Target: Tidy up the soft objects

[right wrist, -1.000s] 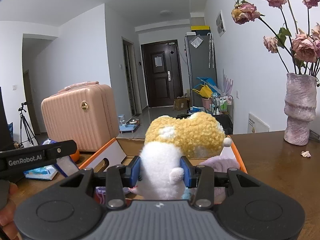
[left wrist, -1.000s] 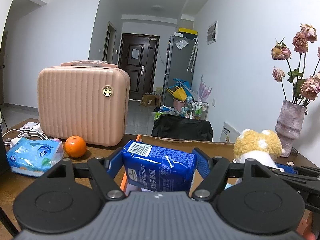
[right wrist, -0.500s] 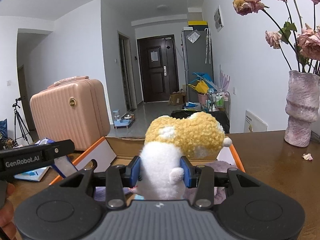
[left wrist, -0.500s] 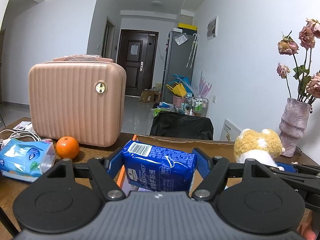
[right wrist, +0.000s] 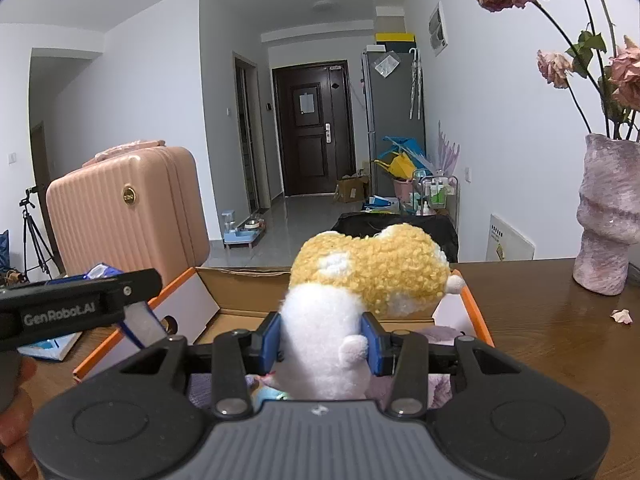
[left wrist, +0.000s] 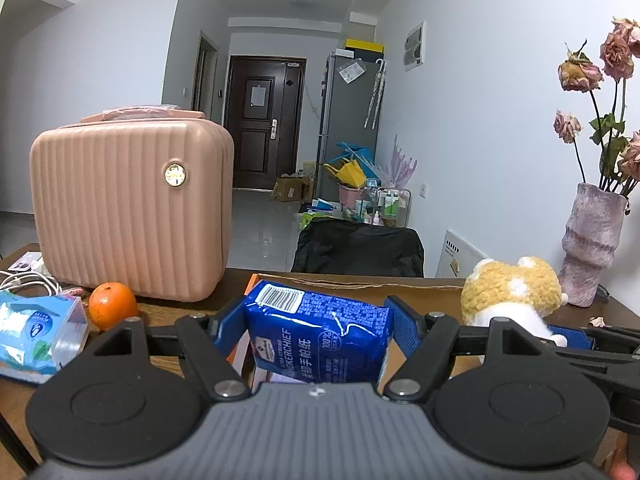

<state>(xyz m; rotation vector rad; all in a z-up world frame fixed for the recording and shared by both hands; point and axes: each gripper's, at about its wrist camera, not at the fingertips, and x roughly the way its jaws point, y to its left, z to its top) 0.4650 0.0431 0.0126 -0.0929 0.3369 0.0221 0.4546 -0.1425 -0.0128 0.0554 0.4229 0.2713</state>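
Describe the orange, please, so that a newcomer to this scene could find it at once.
Start at the big ribbed pink suitcase standing on the wooden table. At the foot of its front face lies the orange, beside a light-blue tissue pack. It is the only small, round, bright orange thing there.

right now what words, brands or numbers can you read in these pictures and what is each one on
"GenRobot.AI": on the side of the left hand-held gripper, seen from the right wrist view.
"100%": on the blue tissue pack held in that gripper.
"...KERCHIEF": partly hidden, on the same pack, beside Chinese characters too small to read surely.
Barcode digits on the pack: too small.
Light blue tissue pack label, wall panel sticker, door notice: blurred.
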